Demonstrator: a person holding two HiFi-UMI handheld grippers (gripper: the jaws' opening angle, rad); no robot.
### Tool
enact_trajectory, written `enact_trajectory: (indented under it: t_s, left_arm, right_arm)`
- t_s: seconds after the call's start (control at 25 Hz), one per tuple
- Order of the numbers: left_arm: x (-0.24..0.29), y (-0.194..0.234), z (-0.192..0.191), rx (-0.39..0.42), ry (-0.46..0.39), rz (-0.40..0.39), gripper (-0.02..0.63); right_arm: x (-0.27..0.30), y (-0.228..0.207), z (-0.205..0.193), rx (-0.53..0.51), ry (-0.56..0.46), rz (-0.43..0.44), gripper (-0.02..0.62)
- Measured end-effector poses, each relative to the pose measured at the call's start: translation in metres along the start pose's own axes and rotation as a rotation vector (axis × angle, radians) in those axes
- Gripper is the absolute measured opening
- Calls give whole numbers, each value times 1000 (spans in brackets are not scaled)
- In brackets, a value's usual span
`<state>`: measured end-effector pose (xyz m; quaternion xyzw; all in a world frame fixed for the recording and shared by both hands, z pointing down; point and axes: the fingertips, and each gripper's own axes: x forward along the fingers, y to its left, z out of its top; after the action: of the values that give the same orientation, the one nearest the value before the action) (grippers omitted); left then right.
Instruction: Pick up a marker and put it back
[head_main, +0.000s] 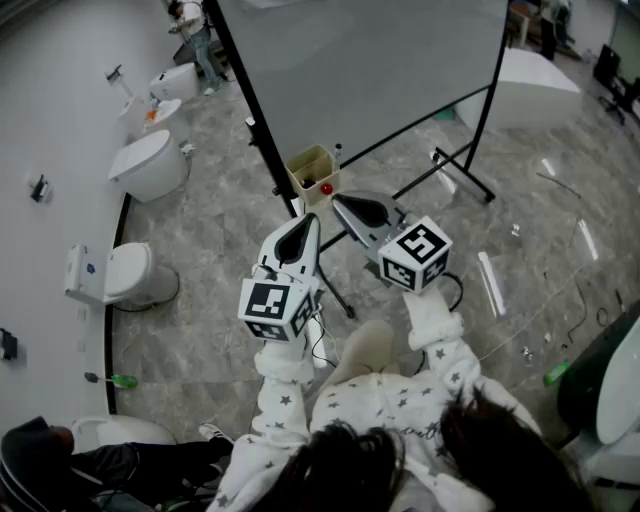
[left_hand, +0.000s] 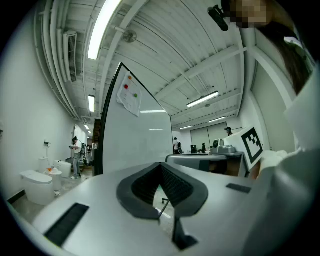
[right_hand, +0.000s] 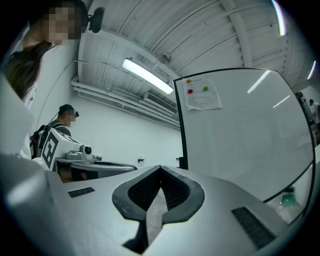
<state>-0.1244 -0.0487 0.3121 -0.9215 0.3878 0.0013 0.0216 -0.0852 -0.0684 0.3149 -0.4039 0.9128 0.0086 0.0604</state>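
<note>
A small beige box (head_main: 310, 168) hangs on the whiteboard's frame, and a red-tipped item (head_main: 326, 188), probably a marker, sits in it. The whiteboard (head_main: 370, 60) stands just behind. My left gripper (head_main: 309, 222) is held up a little short of the box, shut and holding nothing. My right gripper (head_main: 340, 201) is beside it, tip close to the box's right side, also shut on nothing. In the left gripper view the jaws (left_hand: 161, 165) meet in front of the whiteboard (left_hand: 135, 145). The right gripper view shows its jaws (right_hand: 160, 169) touching, with the whiteboard (right_hand: 240, 145) beyond.
The whiteboard's black stand legs (head_main: 460, 172) spread over the marble floor. Toilets (head_main: 150, 165) (head_main: 125, 275) line the left wall. A green bottle (head_main: 122, 381) lies on the floor. Another person (head_main: 195, 30) stands at the back. A paper with coloured magnets (right_hand: 202, 94) hangs on the board.
</note>
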Motion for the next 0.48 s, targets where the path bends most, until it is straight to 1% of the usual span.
enact_trajectory:
  t_s: [0.2,0.36,0.48]
  left_arm:
    - [31,2,-1,12,2,-10,2]
    - [66,10,-13,-1,-6,-29,2]
    - [94,19,-26,-6,6,-37,2]
  right_arm:
    - [5,-34,-4,-9,11,-16,6]
    - [16,-63,-15,-30,30,-12,6]
    - [27,-92,-26,-39,44,-16,8]
